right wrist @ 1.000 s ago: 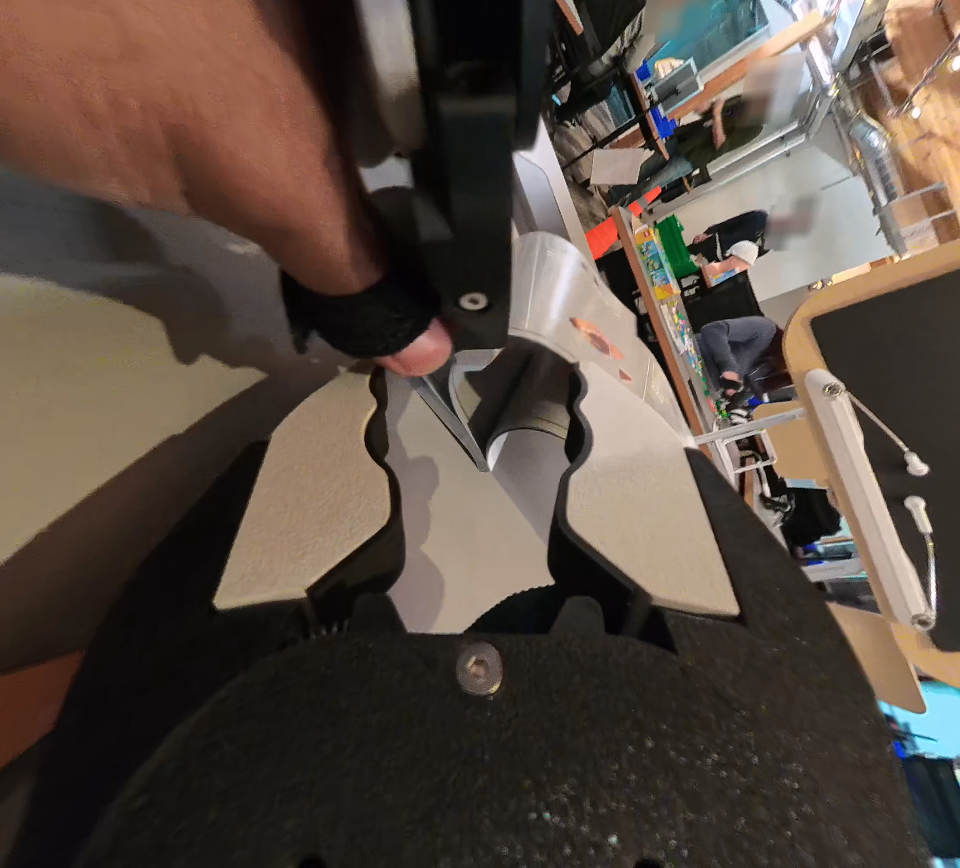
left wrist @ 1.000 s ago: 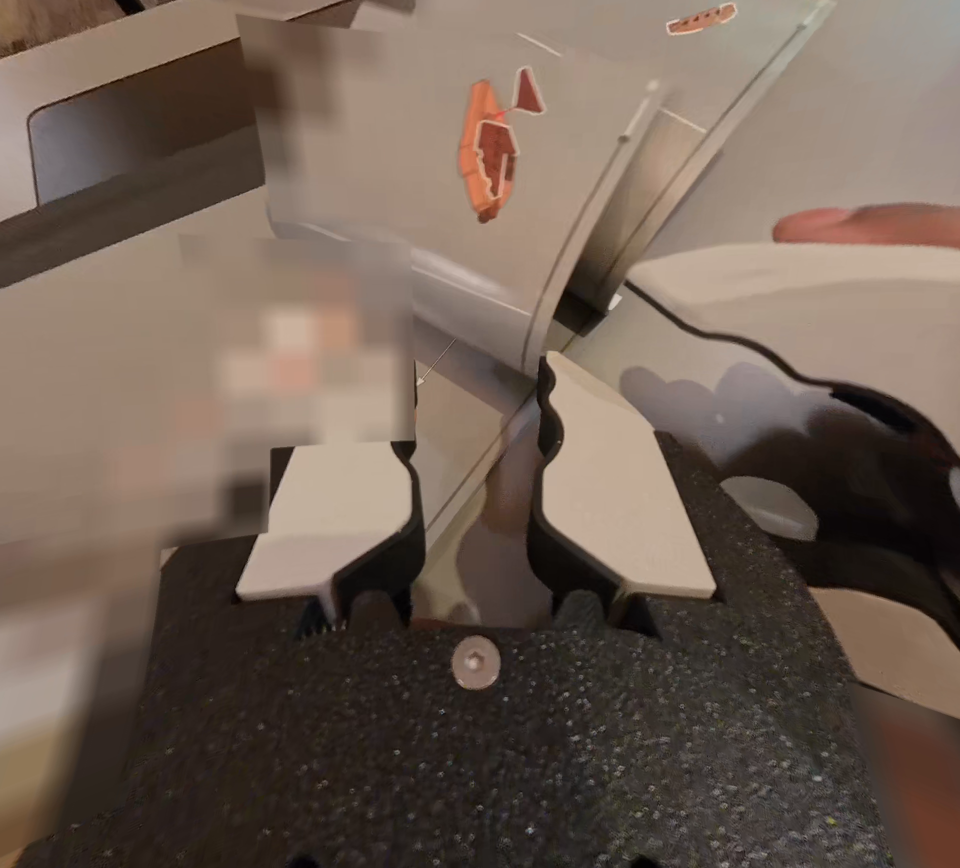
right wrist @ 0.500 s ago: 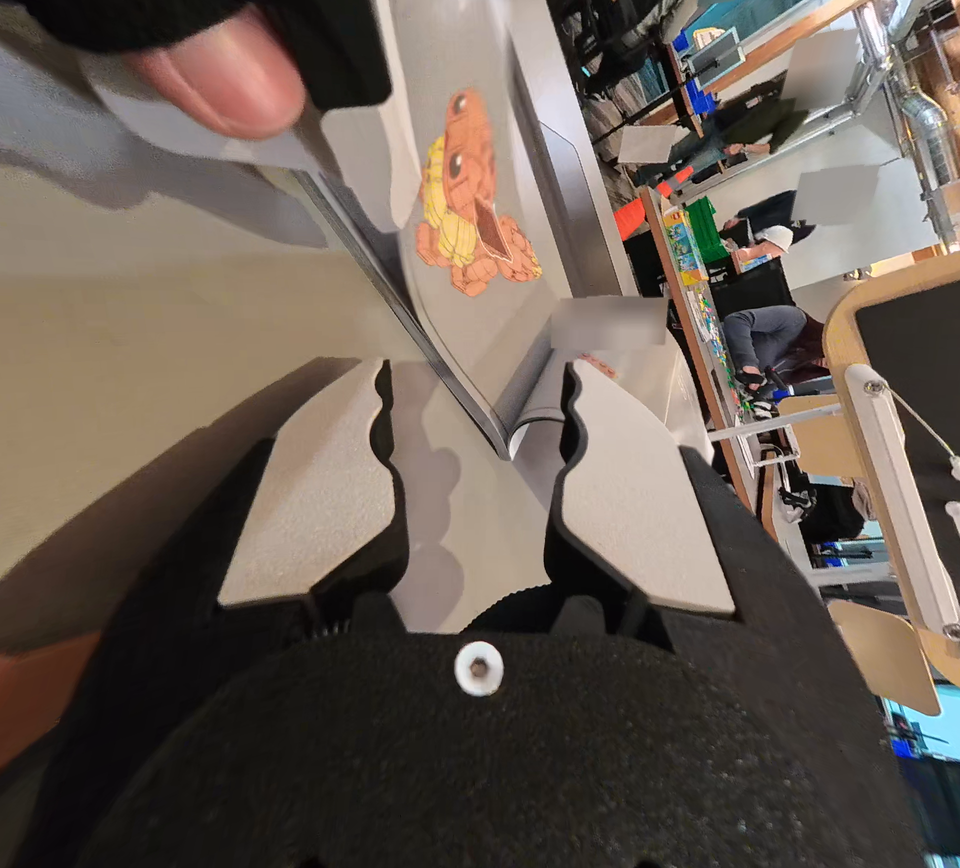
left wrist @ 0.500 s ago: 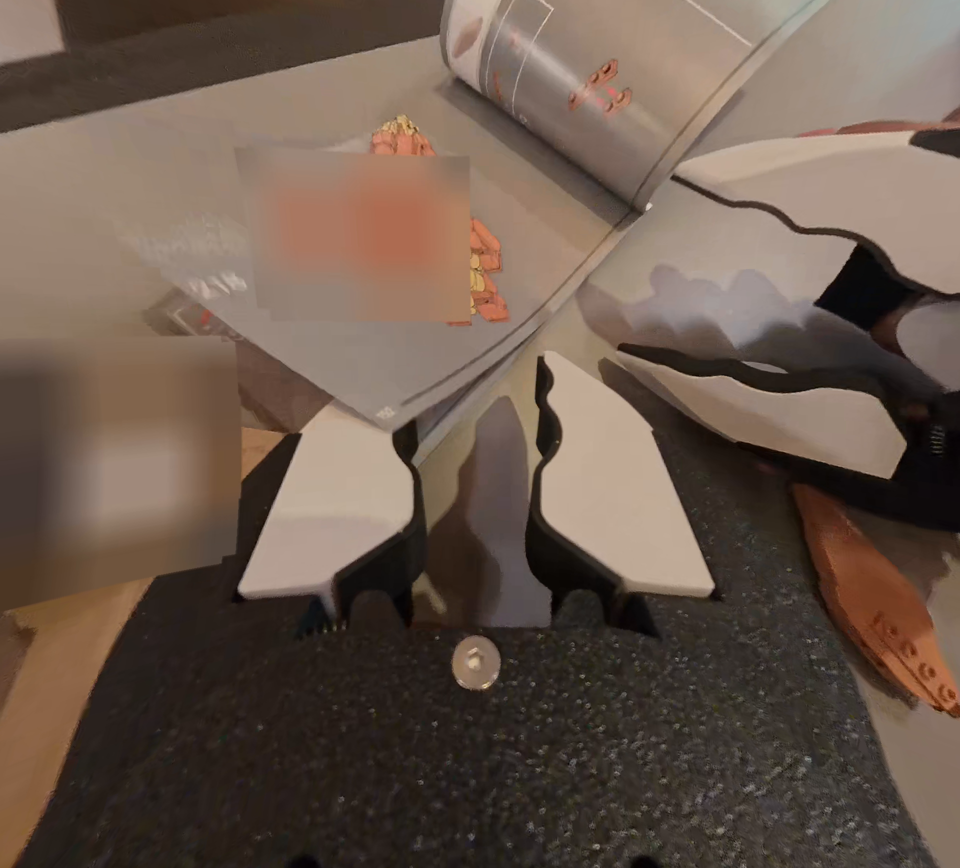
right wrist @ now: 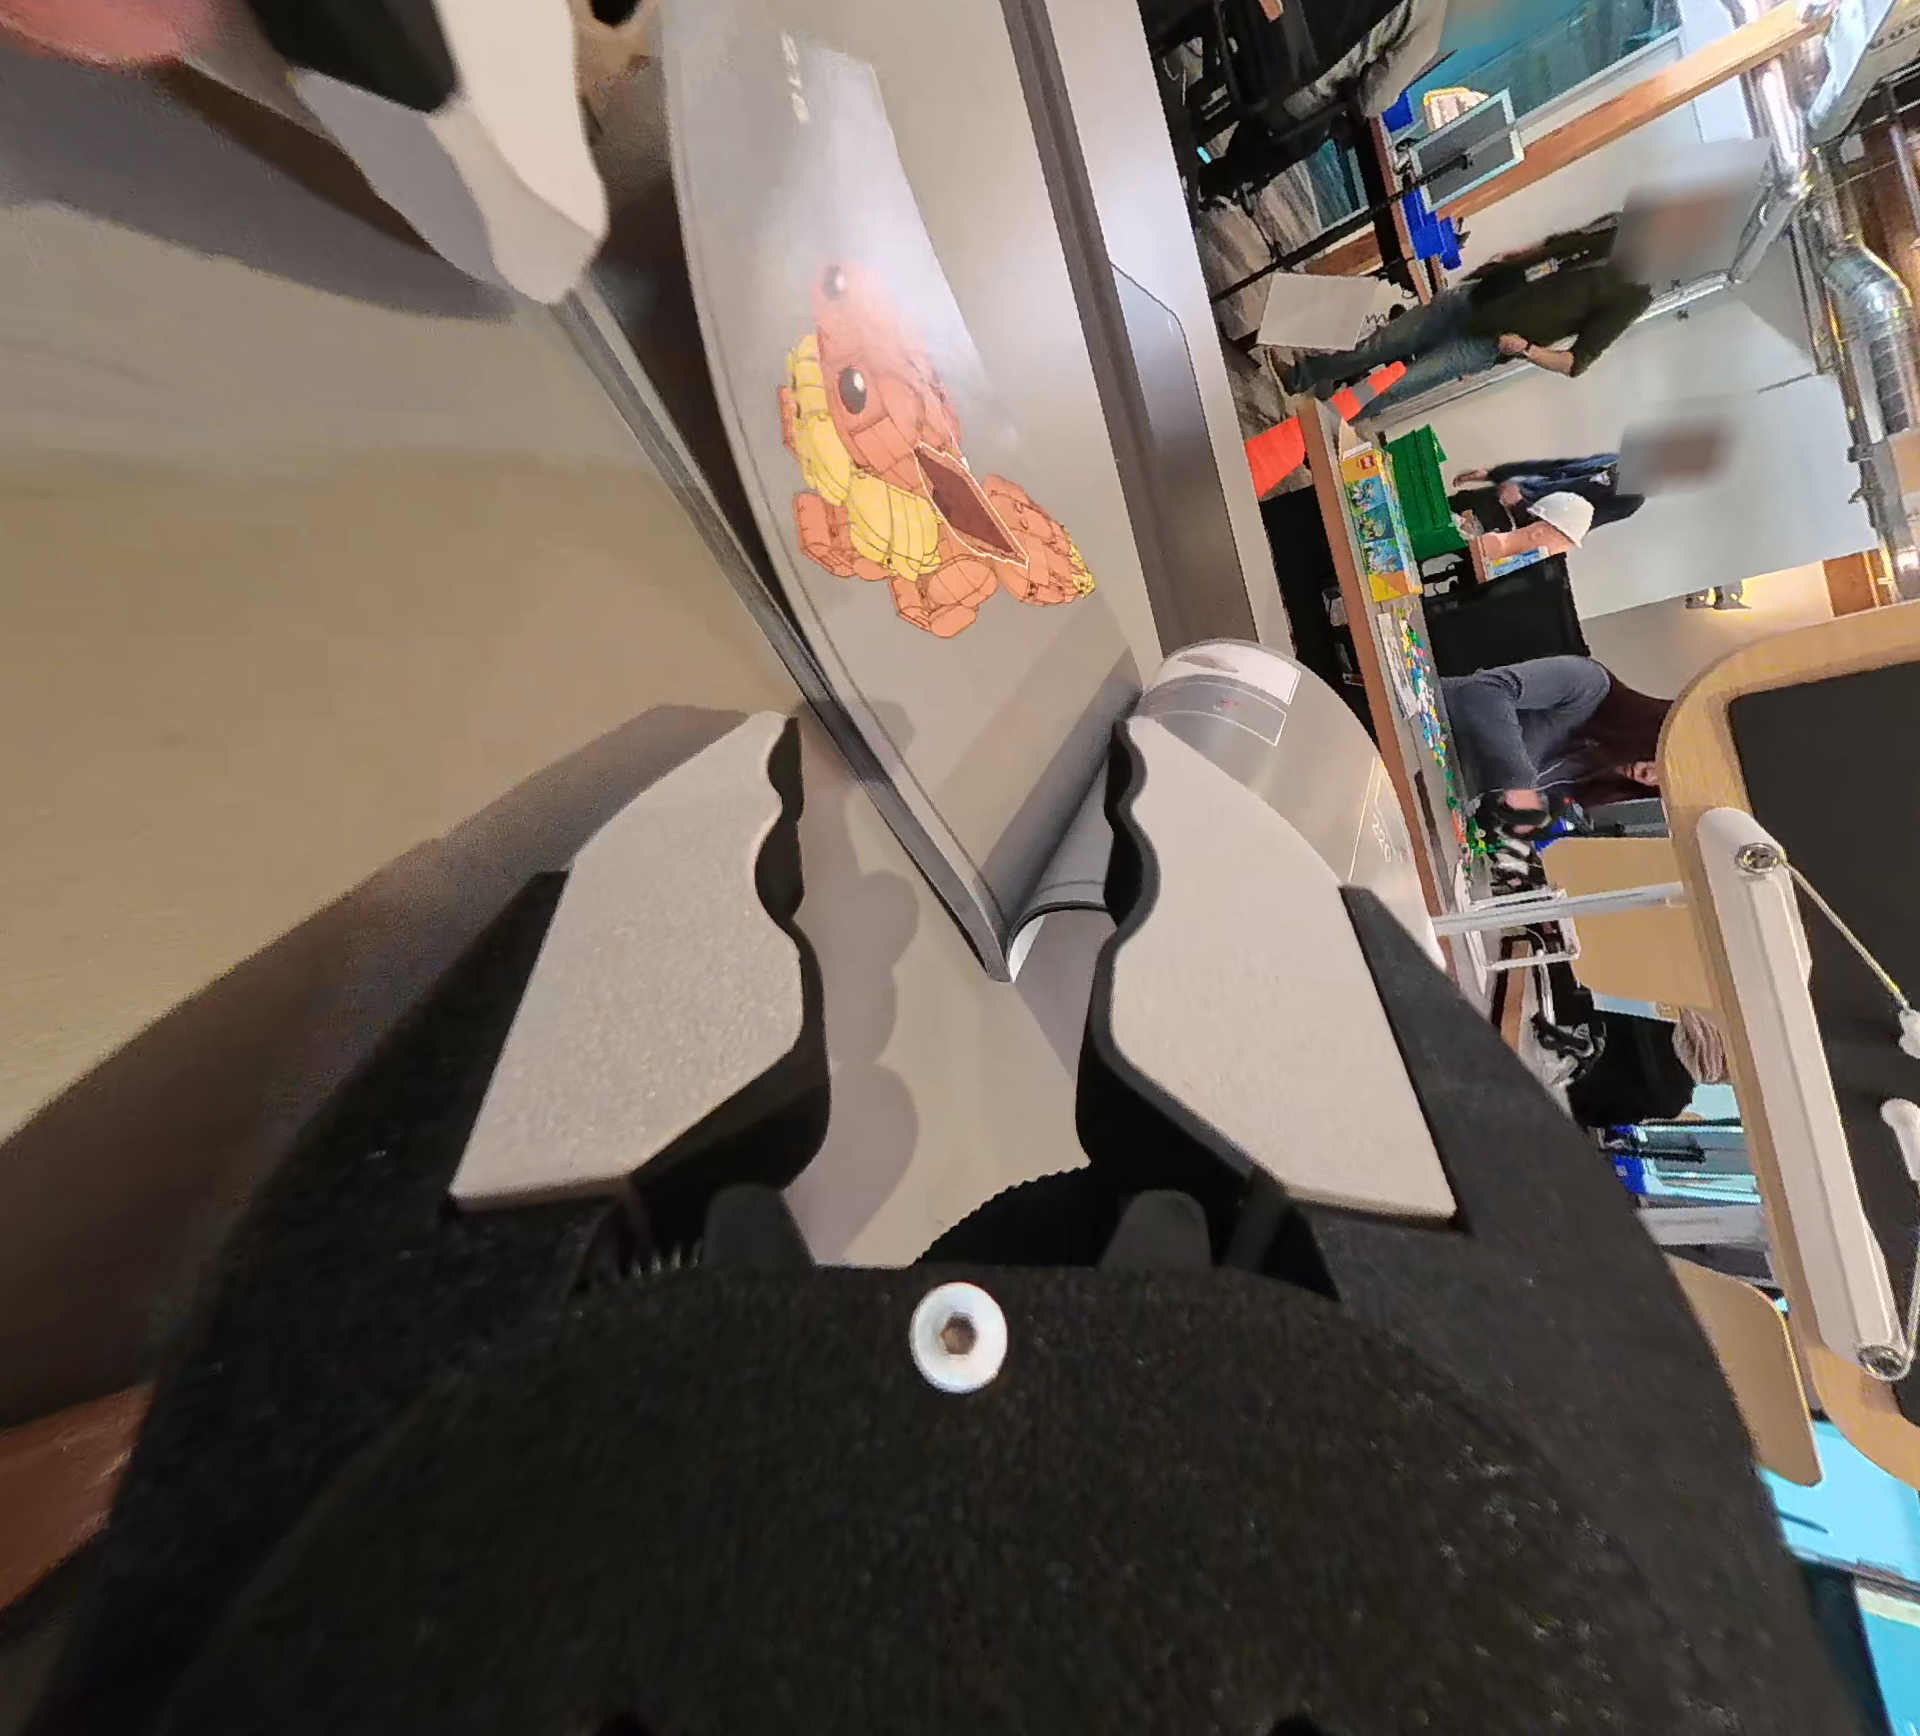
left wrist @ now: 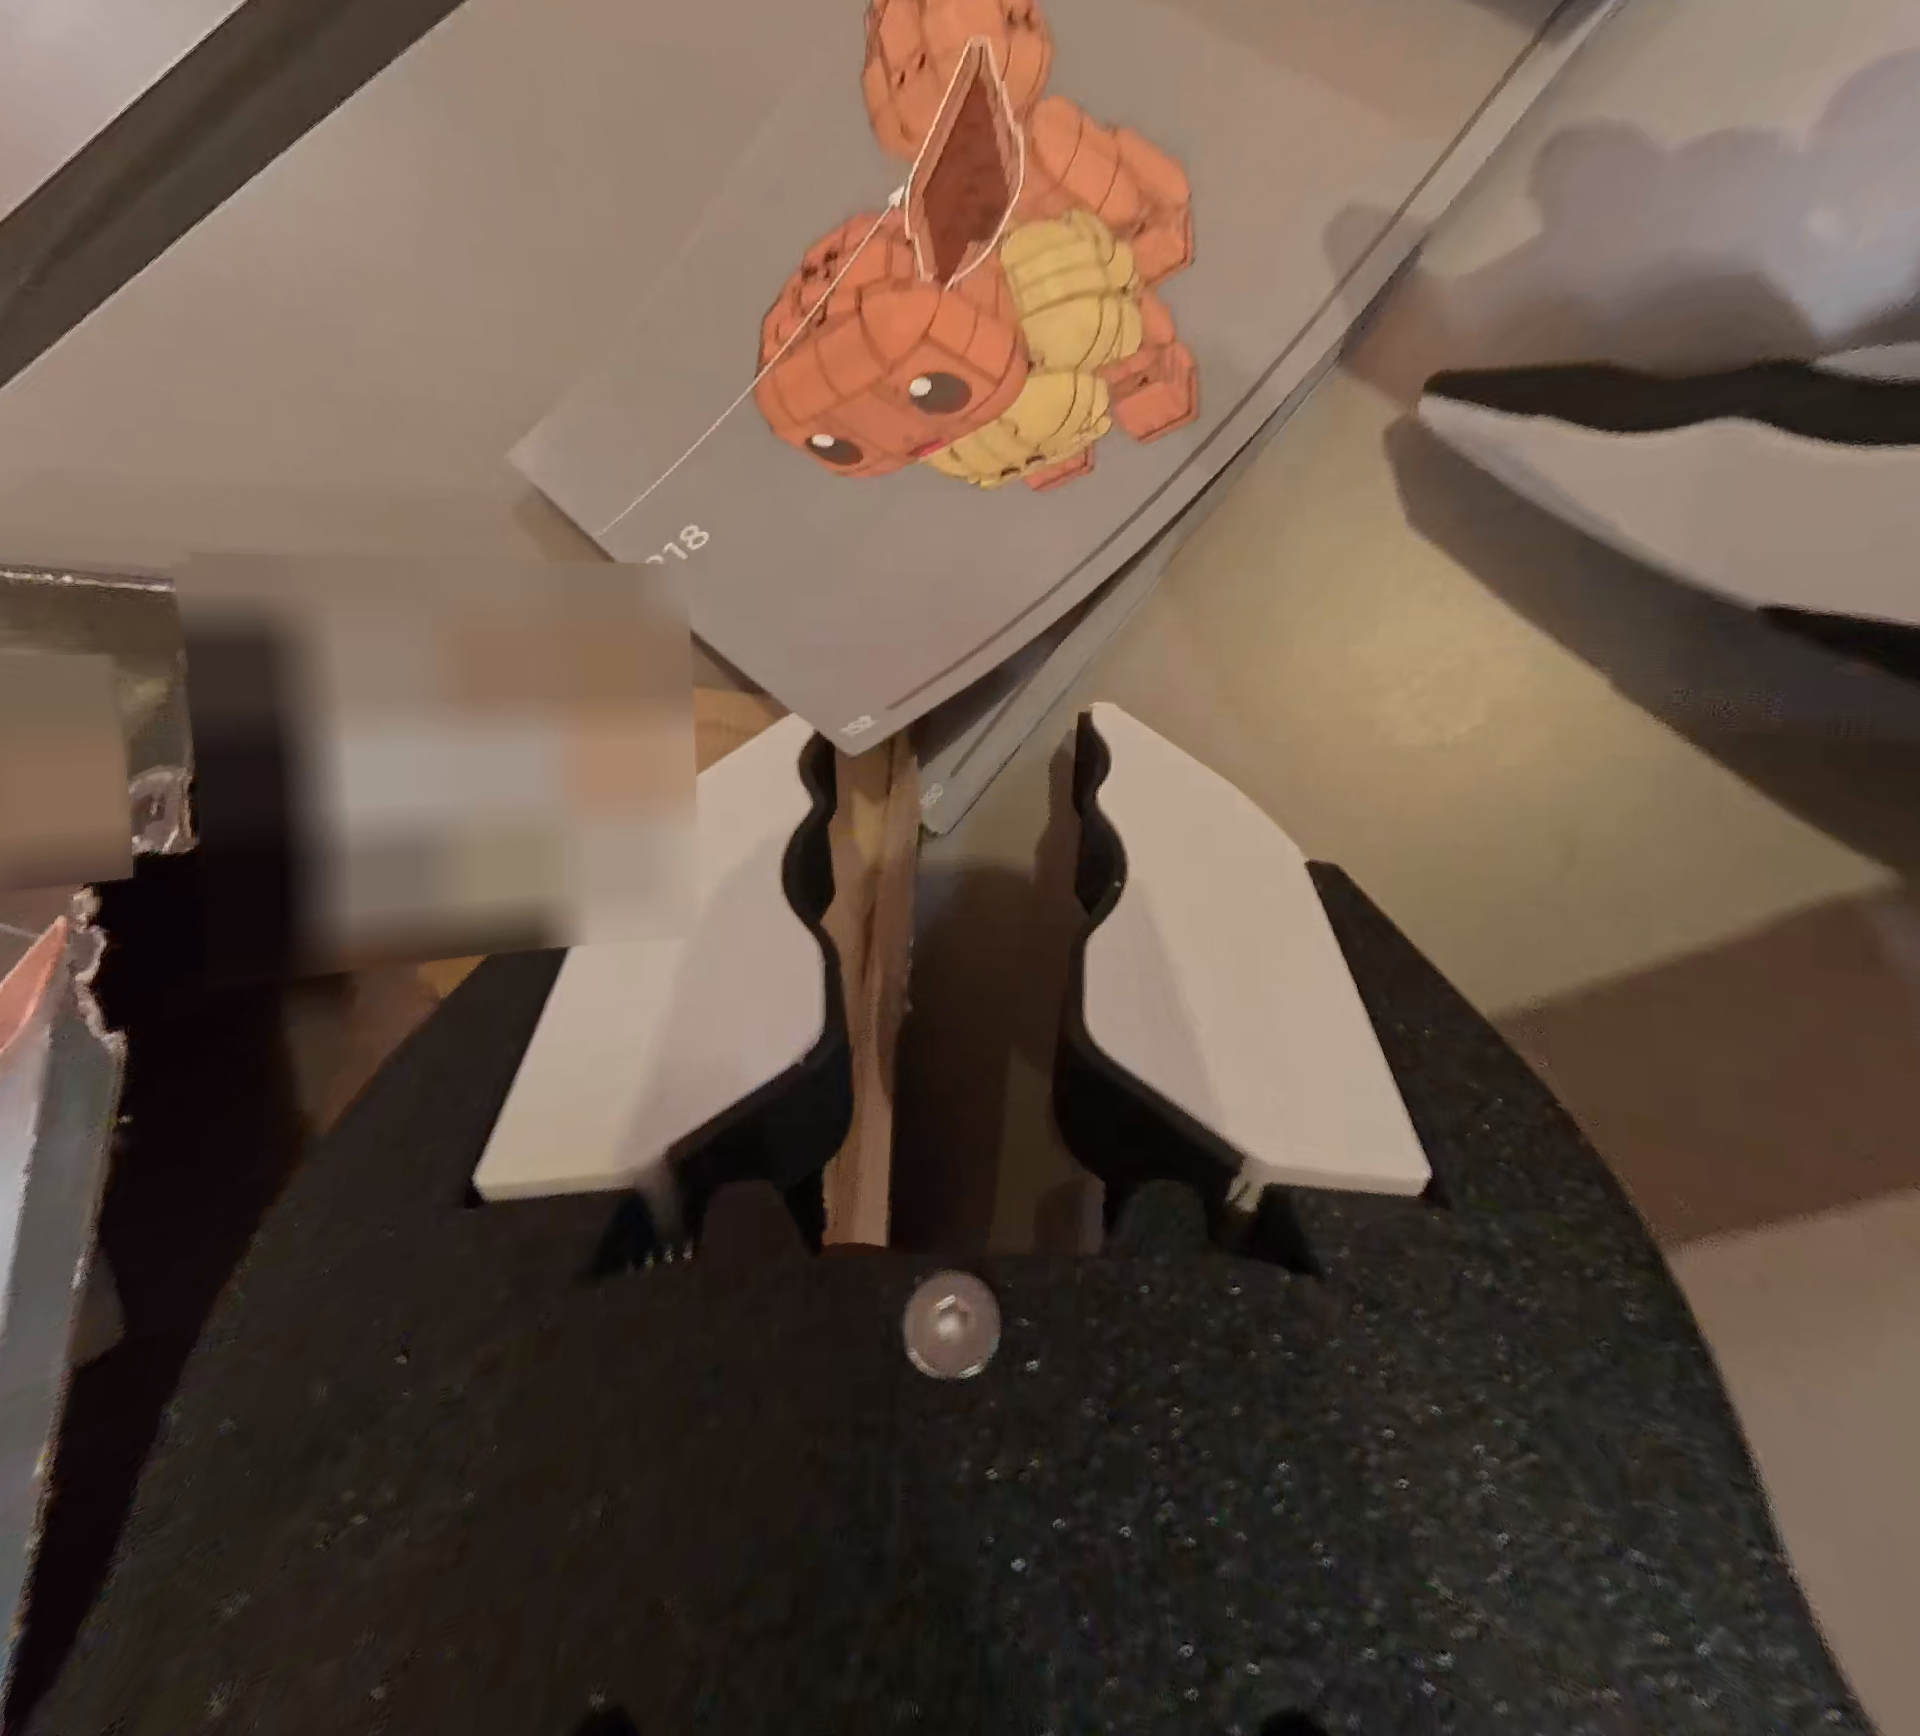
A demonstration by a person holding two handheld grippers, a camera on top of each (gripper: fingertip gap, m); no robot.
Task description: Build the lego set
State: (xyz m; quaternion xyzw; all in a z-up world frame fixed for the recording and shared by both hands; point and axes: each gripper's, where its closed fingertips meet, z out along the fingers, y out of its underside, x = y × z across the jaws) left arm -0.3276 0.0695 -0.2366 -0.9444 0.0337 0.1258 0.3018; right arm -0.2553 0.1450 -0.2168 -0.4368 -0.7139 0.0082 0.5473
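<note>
A grey instruction booklet [left wrist: 675, 252] lies open on the grey table [left wrist: 1403, 803], showing a page with a picture of an orange and yellow brick creature [left wrist: 987, 284]. My left gripper [left wrist: 951, 751] is open, and the near corner of the pages sits at its fingertips. My right gripper [right wrist: 951, 751] is open, with the booklet's spine corner [right wrist: 997, 948] between its fingers. The same page [right wrist: 914, 252] curves upward in the right wrist view. The right gripper [left wrist: 1714, 450] shows at the right of the left wrist view. The left gripper [right wrist: 499, 159] shows at the page's far edge.
A dark box with torn clear plastic [left wrist: 73, 907] stands at the left. A wooden strip [left wrist: 873, 959] runs under the left gripper. A wood-rimmed black panel [right wrist: 1818, 855] stands at the right. People and tables with coloured bricks [right wrist: 1392, 523] are far behind.
The booklet's pages have turned and now show the full creature picture. The left gripper has drawn back to the page corner. The right gripper stays at the spine.
</note>
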